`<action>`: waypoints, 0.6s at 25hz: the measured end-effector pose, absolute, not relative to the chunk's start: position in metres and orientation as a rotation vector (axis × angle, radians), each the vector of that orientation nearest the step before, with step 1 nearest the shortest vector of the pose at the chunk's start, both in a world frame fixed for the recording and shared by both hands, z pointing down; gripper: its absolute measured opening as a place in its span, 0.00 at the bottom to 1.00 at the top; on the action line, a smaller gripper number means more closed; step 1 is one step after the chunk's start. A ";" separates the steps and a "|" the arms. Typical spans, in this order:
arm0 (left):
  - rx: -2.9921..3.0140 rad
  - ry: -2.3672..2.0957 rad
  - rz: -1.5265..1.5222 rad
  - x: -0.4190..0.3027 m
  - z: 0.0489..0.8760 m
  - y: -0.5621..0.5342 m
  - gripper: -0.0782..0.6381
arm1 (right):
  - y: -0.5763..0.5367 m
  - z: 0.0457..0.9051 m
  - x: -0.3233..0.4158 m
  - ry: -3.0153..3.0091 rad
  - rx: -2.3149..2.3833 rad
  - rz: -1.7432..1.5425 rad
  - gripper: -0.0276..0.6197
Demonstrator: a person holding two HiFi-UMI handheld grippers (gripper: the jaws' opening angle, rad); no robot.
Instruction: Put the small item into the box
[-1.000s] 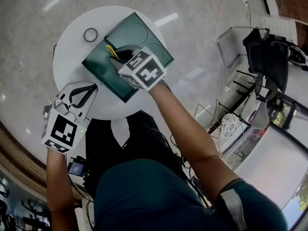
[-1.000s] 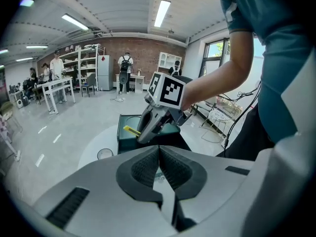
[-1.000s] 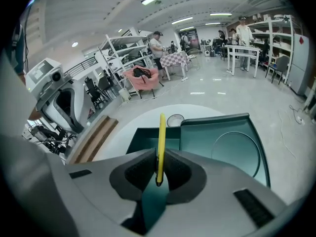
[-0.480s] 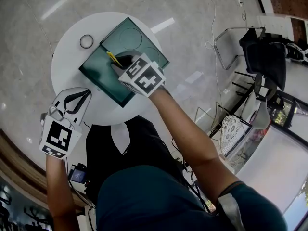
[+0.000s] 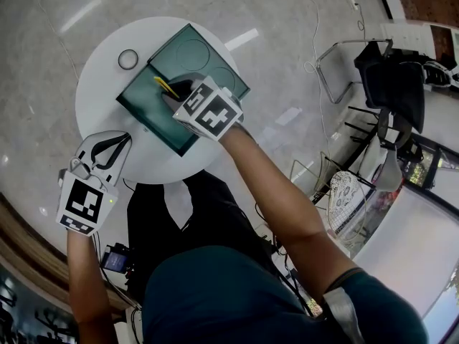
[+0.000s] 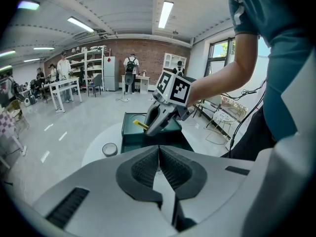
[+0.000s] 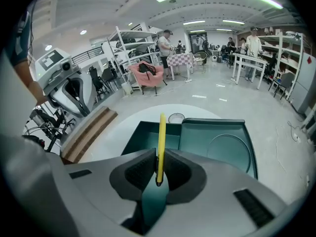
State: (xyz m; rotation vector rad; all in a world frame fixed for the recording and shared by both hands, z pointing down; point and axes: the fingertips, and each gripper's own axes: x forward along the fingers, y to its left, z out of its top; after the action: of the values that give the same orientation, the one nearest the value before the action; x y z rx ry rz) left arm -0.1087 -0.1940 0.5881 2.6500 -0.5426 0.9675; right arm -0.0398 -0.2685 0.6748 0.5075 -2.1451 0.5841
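- The right gripper point(image 5: 178, 90) has its jaws pressed onto a thin yellow strip point(image 5: 165, 86). Its own view shows the strip point(image 7: 161, 137) standing up out of the narrow gap between the two pads.
- The strip's free end points away from the person, toward the far-left edge of the table point(image 5: 97, 77).
- The right gripper holds the strip over the dark green box point(image 5: 147, 110), above the open tray half. Whether the strip touches the tray floor cannot be told.
- The box sits at the middle of the round white table. Its lid point(image 5: 197, 52) is folded back flat toward the far-right edge and has a circle moulded into it.
- A small round dish point(image 5: 128, 59) stands on the table just beside the box's far-left corner, apart from it.
- The left gripper point(image 5: 126, 137) is at the near-left edge of the table, well apart from the box. In its own view the jaws meet with nothing between them, and they point toward the box point(image 6: 148, 139) and the right gripper point(image 6: 150, 125).
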 end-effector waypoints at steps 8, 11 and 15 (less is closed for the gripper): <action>2.653 -0.557 0.974 -0.115 0.592 -0.191 0.14 | -0.257 0.688 -0.046 -2.111 0.443 0.537 0.15; 2.658 -0.563 0.977 -0.117 0.588 -0.191 0.14 | -0.258 0.688 -0.046 -2.099 0.434 0.513 0.15; 2.663 -0.573 0.980 -0.121 0.585 -0.188 0.14 | -0.258 0.689 -0.048 -2.091 0.410 0.465 0.15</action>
State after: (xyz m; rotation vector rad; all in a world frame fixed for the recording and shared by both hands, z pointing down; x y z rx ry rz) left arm -0.1211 -0.1879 0.5850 2.6628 -0.5728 0.9795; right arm -0.0483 -0.2580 0.6892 0.4101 -2.0906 0.4648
